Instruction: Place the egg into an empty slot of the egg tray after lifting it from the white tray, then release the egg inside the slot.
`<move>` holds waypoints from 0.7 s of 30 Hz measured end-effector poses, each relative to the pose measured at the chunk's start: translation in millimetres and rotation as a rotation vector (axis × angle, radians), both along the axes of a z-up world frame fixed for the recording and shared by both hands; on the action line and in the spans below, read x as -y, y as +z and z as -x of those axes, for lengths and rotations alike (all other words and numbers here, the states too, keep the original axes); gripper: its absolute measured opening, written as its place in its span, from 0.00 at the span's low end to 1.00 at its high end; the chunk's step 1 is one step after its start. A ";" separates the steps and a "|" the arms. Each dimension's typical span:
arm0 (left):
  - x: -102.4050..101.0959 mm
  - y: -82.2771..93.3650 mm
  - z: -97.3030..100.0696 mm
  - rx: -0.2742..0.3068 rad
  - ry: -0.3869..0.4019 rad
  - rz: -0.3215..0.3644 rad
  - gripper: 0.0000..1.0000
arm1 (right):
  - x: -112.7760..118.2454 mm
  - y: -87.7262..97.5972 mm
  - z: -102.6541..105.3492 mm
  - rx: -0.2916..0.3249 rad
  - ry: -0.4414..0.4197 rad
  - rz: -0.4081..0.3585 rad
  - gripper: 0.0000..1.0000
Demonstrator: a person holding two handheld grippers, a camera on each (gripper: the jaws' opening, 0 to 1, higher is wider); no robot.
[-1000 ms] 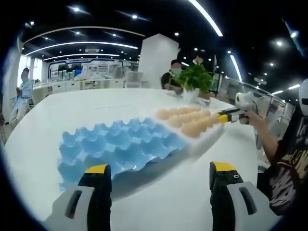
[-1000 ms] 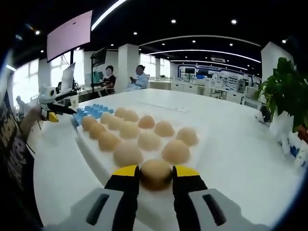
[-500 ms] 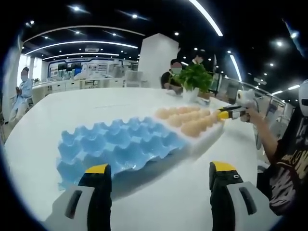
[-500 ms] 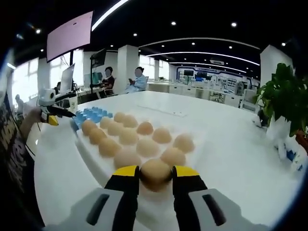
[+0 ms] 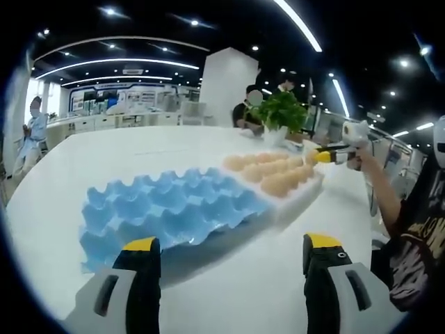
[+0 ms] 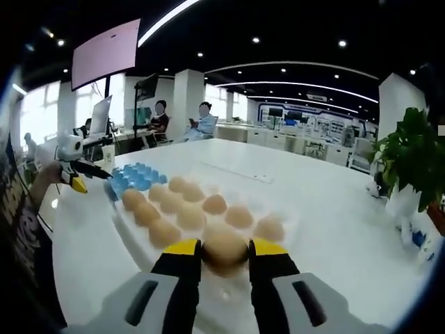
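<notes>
In the right gripper view the right tongs (image 6: pixel 224 249) are closed on an egg (image 6: pixel 224 245), pinched between the two yellow-tipped jaws at the lower middle of the frame. Over the last second the egg has come up: earlier it sat level with the front row of eggs, and now that row lies lower and further behind it, with a gap opened below the jaws. That reads as the lift off the white tray (image 6: pixel 132 221) being done, so what remains is the carry across to the blue egg tray (image 6: pixel 136 177) and the release into a slot.

In the left gripper view the left tongs (image 5: pixel 231 252) stand wide open at the bottom of the frame with nothing between the jaws, hovering over the desk (image 5: pixel 104 156) just short of the egg tray; they have not shifted in that time.

The white tray, right of centre in the left gripper view, carries rows of tan eggs (image 5: pixel 274 174); the exact count is hard to tell. The egg tray touches its near end and fills the middle left of that frame. Every cup that shows is empty, so any slot will serve. A potted plant (image 5: pixel 281 115) stands beyond the trays, upper middle.
</notes>
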State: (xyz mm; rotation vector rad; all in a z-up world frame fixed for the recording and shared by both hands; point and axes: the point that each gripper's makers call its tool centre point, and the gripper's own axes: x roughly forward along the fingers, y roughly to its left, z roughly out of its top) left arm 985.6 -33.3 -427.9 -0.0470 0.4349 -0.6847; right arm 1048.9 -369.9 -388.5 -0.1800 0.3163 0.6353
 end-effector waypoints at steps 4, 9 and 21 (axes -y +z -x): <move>-1.2 -0.9 0.7 -0.002 0.004 0.004 0.86 | -8.2 4.2 -2.5 0.007 0.013 -0.006 0.28; -2.4 -1.7 1.0 -0.004 0.007 0.004 0.86 | -22.4 12.5 -5.3 0.021 0.044 -0.017 0.28; -2.9 -0.4 2.3 -0.007 0.007 0.012 0.86 | -61.4 16.7 -4.6 0.027 0.118 -0.025 0.28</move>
